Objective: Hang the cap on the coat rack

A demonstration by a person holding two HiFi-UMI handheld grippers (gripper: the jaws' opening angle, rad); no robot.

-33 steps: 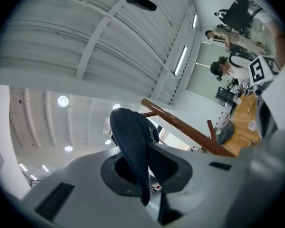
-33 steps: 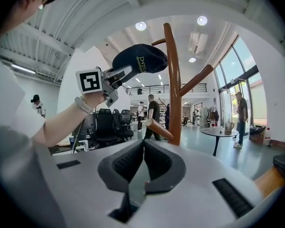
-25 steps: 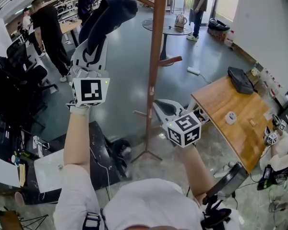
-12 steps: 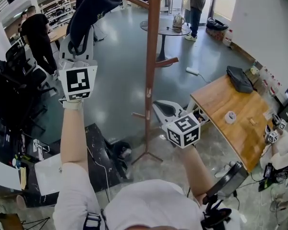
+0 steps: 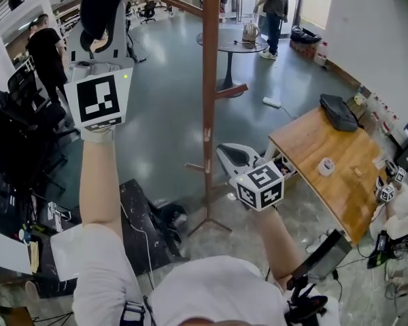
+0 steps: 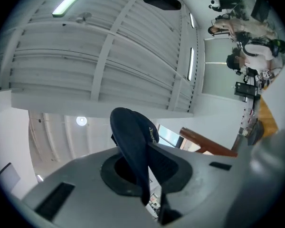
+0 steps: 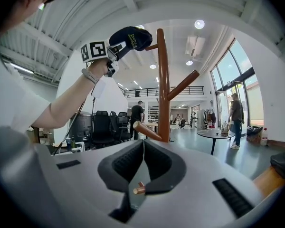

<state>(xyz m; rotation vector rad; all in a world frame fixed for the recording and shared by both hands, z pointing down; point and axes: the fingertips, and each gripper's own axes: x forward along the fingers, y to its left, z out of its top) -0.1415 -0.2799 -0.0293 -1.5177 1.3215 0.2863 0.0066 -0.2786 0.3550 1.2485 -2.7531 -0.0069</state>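
Left gripper (image 6: 149,148) clamped on dark navy fabric cap (image 6: 128,132) — held high, just beside upper peg (image 7: 152,46) of brown wooden coat rack (image 5: 207,80). Right gripper (image 7: 143,144) closed, empty. Likely hanging step — next move calls for cap's hollow over peg tip, then release.

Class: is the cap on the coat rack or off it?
Off. The left tool grips the cap, held beside the coat rack, apart from its pegs in the head view.

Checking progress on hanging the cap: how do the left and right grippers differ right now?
The left gripper is held high by the coat rack's top, the right gripper low beside its pole. The left grips the dark cap; the right's jaws are shut, empty. Both carry marker cubes.
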